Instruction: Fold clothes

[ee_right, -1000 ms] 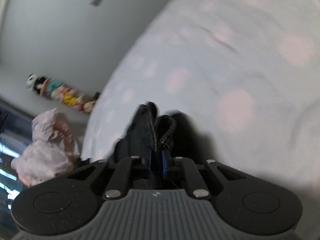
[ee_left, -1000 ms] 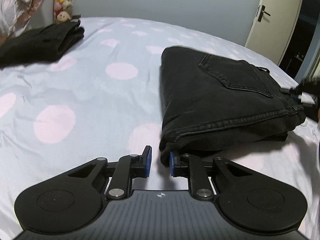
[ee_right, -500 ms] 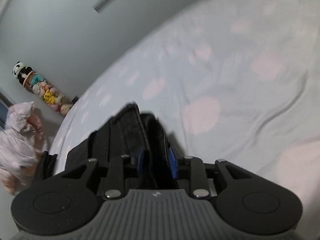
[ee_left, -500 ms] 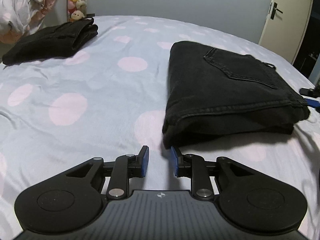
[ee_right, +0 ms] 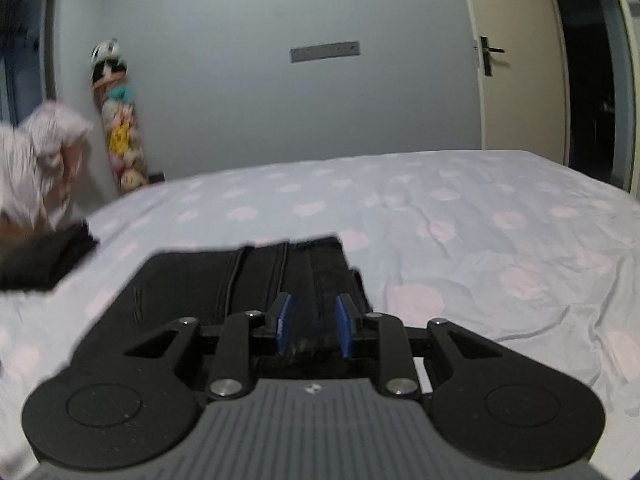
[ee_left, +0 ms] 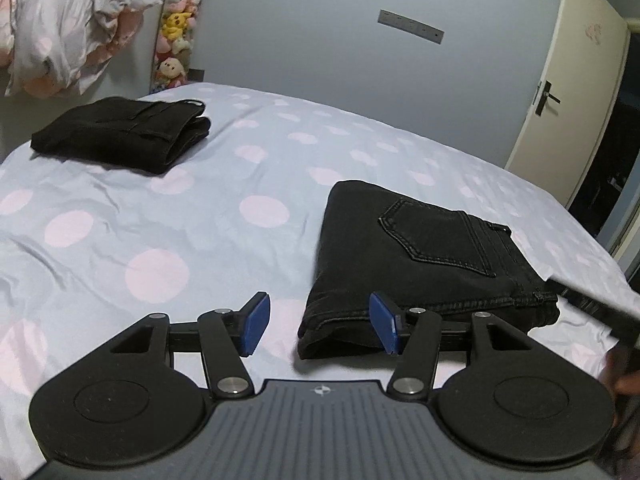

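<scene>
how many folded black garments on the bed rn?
2. Folded black jeans near, right, just ahead of the left tongs. Second folded black garment far left on the bed. None appear hidden.

Place: I am working in a home bedroom.
Bed (ee_left: 200, 208): it fills most of what I see, covered in a pale blue sheet with pink dots.
Plush toys (ee_left: 176, 40): I see a tall column of them standing in the far corner against the wall.
Bedding bundle (ee_left: 60, 20): a crumpled white and pink heap sits at the left, beside the toys.
Door (ee_left: 568, 92): cream, with a dark lever handle, standing open at the right onto a dark space.
Wall (ee_left: 320, 60): plain pale blue, with a grey switch strip (ee_left: 410, 32) above the bed.
Clothes: folded black jeans (ee_left: 420, 248) and a second folded black garment (ee_left: 124, 132) lie on the bed.
</scene>
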Demonstrator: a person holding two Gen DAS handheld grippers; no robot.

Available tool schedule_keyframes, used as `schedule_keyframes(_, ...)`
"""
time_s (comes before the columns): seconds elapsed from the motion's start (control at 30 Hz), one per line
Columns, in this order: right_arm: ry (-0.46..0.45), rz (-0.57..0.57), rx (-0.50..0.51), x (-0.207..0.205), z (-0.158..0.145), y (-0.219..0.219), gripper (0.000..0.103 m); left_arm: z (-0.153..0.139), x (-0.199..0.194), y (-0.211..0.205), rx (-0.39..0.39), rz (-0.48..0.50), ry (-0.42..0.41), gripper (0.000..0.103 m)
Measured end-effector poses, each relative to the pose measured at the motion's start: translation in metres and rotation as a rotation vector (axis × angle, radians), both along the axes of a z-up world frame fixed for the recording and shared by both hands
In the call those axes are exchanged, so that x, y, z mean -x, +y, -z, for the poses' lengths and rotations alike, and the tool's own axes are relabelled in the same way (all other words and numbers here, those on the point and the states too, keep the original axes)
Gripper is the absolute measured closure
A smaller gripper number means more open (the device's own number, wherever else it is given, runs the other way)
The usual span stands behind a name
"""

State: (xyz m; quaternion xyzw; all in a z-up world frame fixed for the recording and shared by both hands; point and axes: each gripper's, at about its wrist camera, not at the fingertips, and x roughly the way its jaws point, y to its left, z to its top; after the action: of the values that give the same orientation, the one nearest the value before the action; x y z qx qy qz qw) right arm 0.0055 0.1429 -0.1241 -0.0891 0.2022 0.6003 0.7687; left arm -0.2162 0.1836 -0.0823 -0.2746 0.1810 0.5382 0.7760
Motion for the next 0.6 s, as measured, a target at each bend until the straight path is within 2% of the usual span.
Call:
schedule_keyframes(0.13,0.044,0.018,0.076,-0.008,0.024,0.015,0.076,0.001,0.010,0.005,0.020,-0.022,-0.020,0.038)
schedule_keyframes(0.3,0.061,0.020,0.164,-0.012,0.039,0.023,0.076,0.006,0.025,0.013,0.047,-0.043,-0.072,0.038)
schedule_keyframes(0.4,0.107,0.012,0.188,-0.021,0.045,0.025,0.075,0.011,0.032,0.018,0.059,-0.043,-0.090,0.038)
schedule_keyframes(0.53,0.074,0.024,0.222,-0.013,0.040,0.031,0.075,0.019,0.037,0.022,0.080,-0.038,-0.096,0.037)
schedule_keyframes(0.6,0.044,0.044,0.231,-0.007,0.033,0.032,0.075,0.022,0.036,0.021,0.067,-0.036,-0.072,0.037)
